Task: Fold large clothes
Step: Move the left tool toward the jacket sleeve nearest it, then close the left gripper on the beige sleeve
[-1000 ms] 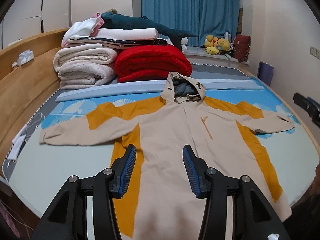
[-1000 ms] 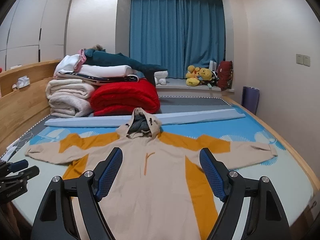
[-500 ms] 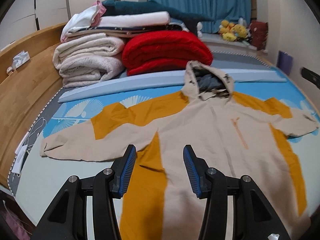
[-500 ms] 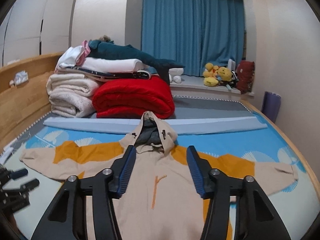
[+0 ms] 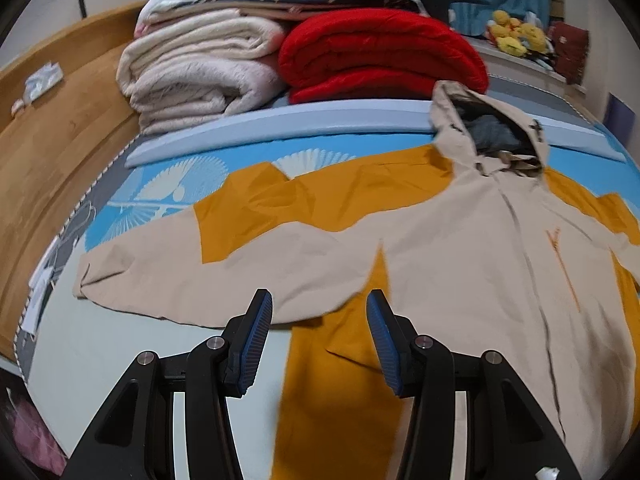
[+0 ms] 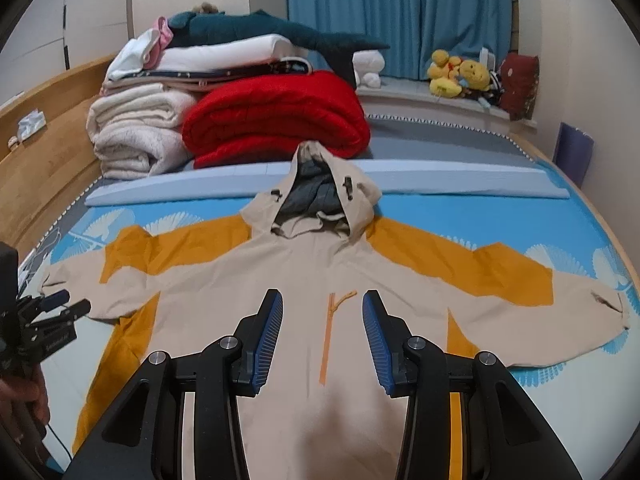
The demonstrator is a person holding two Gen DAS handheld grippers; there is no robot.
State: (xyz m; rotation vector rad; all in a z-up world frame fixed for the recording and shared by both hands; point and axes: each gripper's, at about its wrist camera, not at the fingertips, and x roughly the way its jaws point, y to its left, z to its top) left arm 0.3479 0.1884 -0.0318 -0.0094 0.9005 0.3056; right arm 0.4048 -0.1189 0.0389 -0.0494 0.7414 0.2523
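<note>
A beige and orange hooded jacket (image 5: 440, 248) lies flat and face up on the bed, sleeves spread out to both sides; it also shows in the right wrist view (image 6: 320, 280). My left gripper (image 5: 320, 320) is open and empty, hovering over the jacket's left armpit, near the lower edge of its left sleeve (image 5: 160, 276). My right gripper (image 6: 322, 320) is open and empty above the chest, over the orange zipper (image 6: 330, 332). The left gripper also shows at the left edge of the right wrist view (image 6: 60, 306).
A red folded quilt (image 6: 280, 116), cream blankets (image 6: 136, 136) and stacked linens lie at the bed's head behind a light blue pad (image 6: 440, 182). A wooden bed frame (image 5: 48, 168) runs along the left. Plush toys (image 6: 460, 74) sit on the sill by the blue curtain.
My left gripper has moved left and closer to the jacket's left sleeve and armpit. My right gripper has narrowed its jaws and moved forward over the chest.
</note>
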